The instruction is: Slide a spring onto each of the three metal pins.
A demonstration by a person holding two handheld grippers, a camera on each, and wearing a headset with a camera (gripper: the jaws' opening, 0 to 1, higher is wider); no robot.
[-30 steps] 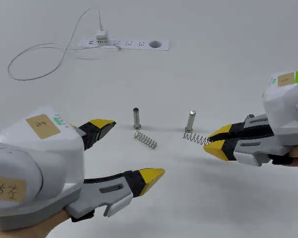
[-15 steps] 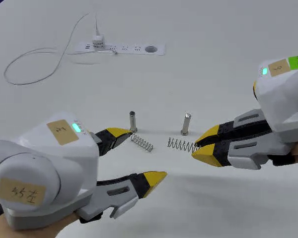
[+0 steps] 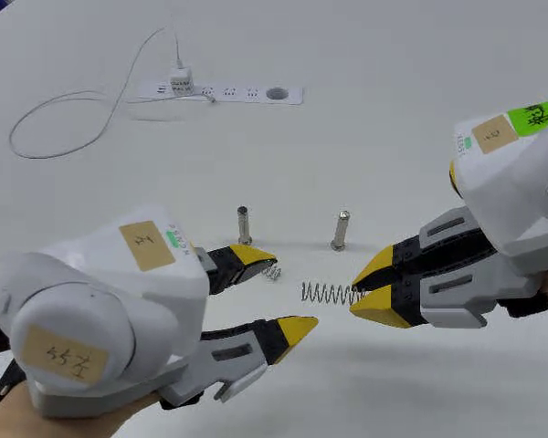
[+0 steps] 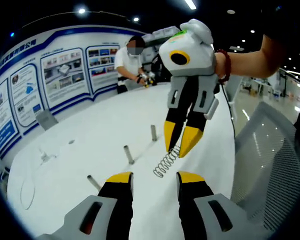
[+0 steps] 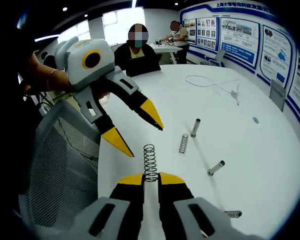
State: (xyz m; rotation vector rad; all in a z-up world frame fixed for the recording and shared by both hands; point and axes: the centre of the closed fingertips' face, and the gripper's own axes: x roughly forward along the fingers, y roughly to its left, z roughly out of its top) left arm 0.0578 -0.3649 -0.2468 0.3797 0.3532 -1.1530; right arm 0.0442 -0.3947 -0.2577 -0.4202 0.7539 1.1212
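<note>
Getting this spring onto a pin is the step we're on, as far as we can judge. Our right tool (image 3: pixel 353 297) is clamped on one end of the spring (image 3: pixel 327 293). The coil sticks out sideways toward the left tool (image 3: pixel 292 288), whose jaws are spread wide with nothing in them. That puts the spring between the two tools, closer to the tabletop's near edge than the right-hand pin (image 3: pixel 340 230) and the left-hand pin (image 3: pixel 244 224), both upright.

To do it well, we'd tip the free end down, line the bore up over the right-hand pin's top and lower slowly. The coil looks floppy, so the left tool could steady that free end. We'd also go easy on the squeeze. A second spring (image 3: pixel 272 271) lies just beside the left tool's upper tip. The third pin (image 5: pixel 232 214) may already carry a spring, but it's too small to tell.

Compared with a second ago, the spring's free end was at the right-hand pin's base and is now pulled clear of it. The left tool has closed in on the second spring.
</note>
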